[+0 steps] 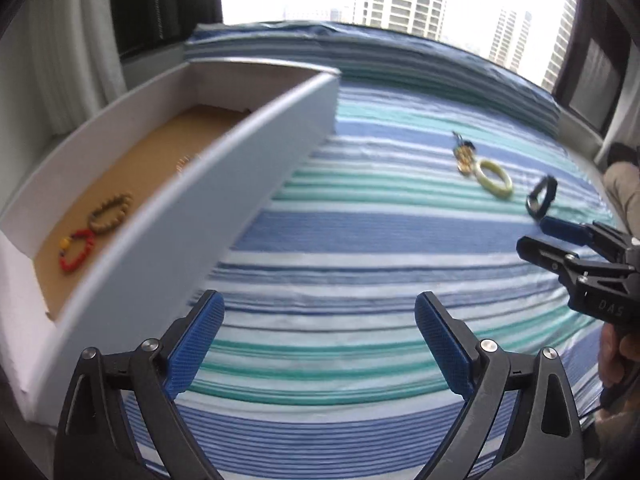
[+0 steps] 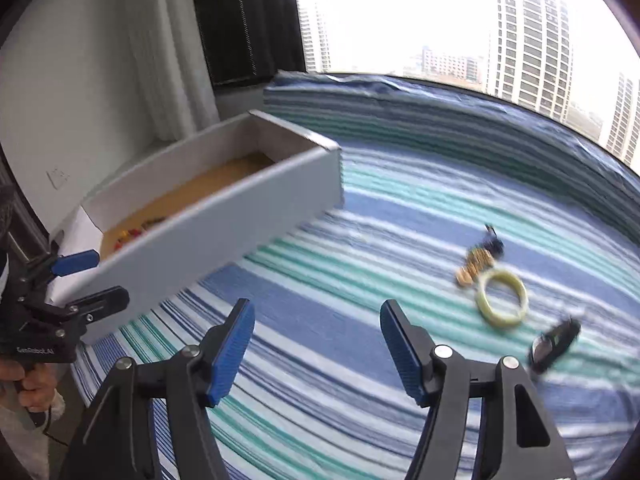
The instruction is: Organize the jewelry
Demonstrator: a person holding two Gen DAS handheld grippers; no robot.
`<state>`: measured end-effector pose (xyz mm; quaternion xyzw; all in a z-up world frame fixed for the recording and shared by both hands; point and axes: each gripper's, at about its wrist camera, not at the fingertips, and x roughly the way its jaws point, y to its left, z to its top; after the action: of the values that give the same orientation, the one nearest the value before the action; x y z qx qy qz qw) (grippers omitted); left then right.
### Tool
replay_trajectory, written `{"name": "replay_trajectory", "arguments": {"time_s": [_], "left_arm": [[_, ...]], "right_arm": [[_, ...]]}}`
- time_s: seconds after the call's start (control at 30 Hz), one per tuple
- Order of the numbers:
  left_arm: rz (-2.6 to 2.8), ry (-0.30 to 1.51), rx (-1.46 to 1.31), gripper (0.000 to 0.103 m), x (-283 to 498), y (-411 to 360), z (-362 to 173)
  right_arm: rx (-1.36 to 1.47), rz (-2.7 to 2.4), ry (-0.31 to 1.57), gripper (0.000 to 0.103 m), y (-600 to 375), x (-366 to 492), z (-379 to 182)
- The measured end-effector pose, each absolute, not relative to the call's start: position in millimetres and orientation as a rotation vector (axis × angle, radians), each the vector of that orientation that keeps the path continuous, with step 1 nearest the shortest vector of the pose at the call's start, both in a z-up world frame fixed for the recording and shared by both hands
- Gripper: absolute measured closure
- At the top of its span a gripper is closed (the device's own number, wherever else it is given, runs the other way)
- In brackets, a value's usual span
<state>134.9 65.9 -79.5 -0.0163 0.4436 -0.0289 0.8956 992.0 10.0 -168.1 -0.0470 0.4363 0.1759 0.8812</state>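
A white box (image 1: 224, 168) with a brown floor lies at the left on the striped cloth; it also shows in the right wrist view (image 2: 224, 220). Inside lie a red bead bracelet (image 1: 77, 250) and a tan bead bracelet (image 1: 110, 213). On the cloth lie a pale green bangle (image 1: 494, 178) (image 2: 501, 297), a gold and dark trinket (image 1: 464, 157) (image 2: 476, 262) and a black band (image 1: 541, 197) (image 2: 554, 344). My left gripper (image 1: 318, 344) (image 2: 86, 280) is open and empty beside the box. My right gripper (image 2: 318, 354) (image 1: 534, 238) is open and empty, left of the black band.
The blue, teal and white striped cloth (image 1: 360, 240) covers the surface. A window with tall buildings runs along the far edge. White curtains (image 2: 160, 60) hang behind the box. A person's leg (image 1: 624, 192) is at the right.
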Motion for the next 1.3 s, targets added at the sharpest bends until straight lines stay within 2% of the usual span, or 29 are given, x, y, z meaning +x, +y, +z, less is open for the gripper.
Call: {"name": "replay_trajectory", "arguments": {"time_s": [0.17, 0.33, 0.43, 0.63, 1.3], "left_arm": [[-0.122, 0.953, 0.01, 0.008, 142, 3, -128], [-0.115, 0.916, 0.034, 0.008, 150, -24, -145], [-0.122, 0.908, 0.054, 0.009, 155, -28, -144], [-0.113, 0.931, 0.055, 0.0, 158, -28, -150], [-0.119, 0.933, 0.055, 0.0, 156, -28, -151]], "right_arm": [[-0.096, 0.138, 0.988, 0.036, -71, 951, -231], [-0.073, 0.016, 0.98, 0.036, -120, 931, -253], [-0.062, 0.002, 0.944, 0.036, -128, 931, -254], [-0.056, 0.01, 0.942, 0.032, -128, 940, -257], [-0.049, 0.01, 0.943, 0.029, -128, 937, -257]]}}
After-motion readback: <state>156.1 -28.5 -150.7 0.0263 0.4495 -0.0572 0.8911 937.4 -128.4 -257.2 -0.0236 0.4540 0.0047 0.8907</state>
